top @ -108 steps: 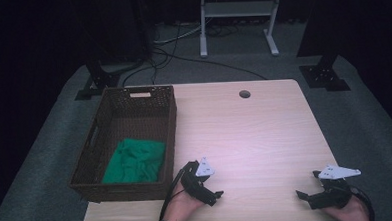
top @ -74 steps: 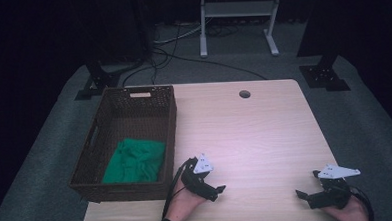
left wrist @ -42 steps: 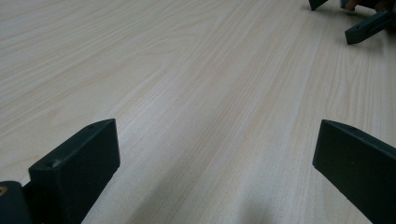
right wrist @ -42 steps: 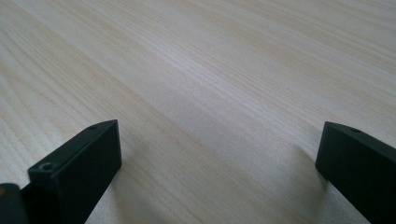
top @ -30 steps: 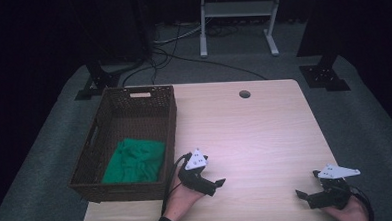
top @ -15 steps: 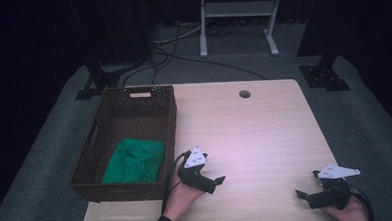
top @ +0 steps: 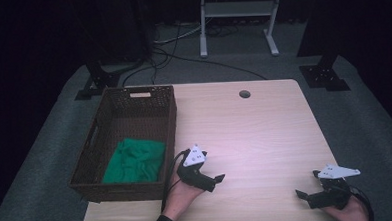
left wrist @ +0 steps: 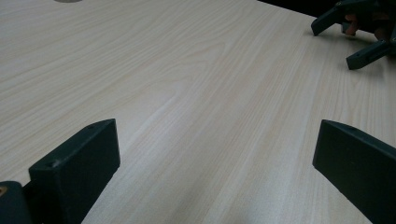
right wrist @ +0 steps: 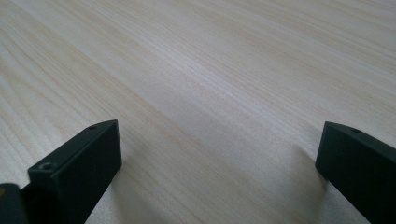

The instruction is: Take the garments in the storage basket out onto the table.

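We see both tools gaping wide, empty: left tool (top: 213, 181) lower centre by basket (top: 93, 144), right tool (top: 308, 187) lower right on tabletop (top: 255, 133).

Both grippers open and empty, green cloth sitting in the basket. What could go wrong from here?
1. The left gripper sits close beside the basket; reaching for the green cloth could catch a jaw on the tall wicker wall.
2. The cloth lies crumpled, so a pinch may take one fold and drag the rest over the rim.
3. The right gripper rests near the table edge.
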A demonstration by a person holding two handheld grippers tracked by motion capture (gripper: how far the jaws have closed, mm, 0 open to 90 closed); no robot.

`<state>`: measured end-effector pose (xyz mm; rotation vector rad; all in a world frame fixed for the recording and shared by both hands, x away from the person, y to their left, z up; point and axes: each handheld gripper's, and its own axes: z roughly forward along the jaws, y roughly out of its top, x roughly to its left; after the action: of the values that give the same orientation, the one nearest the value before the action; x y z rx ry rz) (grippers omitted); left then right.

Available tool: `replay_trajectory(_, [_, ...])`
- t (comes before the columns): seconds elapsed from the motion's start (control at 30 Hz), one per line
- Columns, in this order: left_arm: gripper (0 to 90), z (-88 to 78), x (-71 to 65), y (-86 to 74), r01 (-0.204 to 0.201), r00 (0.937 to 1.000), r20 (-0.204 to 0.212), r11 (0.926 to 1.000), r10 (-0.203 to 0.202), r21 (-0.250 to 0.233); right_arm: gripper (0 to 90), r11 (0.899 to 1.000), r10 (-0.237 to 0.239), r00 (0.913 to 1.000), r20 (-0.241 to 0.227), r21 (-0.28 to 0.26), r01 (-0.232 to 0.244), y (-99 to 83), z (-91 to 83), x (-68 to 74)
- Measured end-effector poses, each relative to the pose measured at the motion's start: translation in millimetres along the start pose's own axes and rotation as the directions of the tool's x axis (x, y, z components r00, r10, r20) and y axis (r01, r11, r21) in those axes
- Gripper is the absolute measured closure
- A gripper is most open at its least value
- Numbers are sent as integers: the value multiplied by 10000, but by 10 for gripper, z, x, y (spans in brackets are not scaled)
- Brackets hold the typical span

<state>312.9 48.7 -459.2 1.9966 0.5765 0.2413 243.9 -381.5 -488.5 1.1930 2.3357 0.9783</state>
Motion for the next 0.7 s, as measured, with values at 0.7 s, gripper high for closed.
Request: replay_trajectory(0.7, [0, -45, 4, 62, 15, 10000, 30, 9998, -14, -189, 0, 10000, 66, 10000, 61, 4, -66, 6, 6, 5])
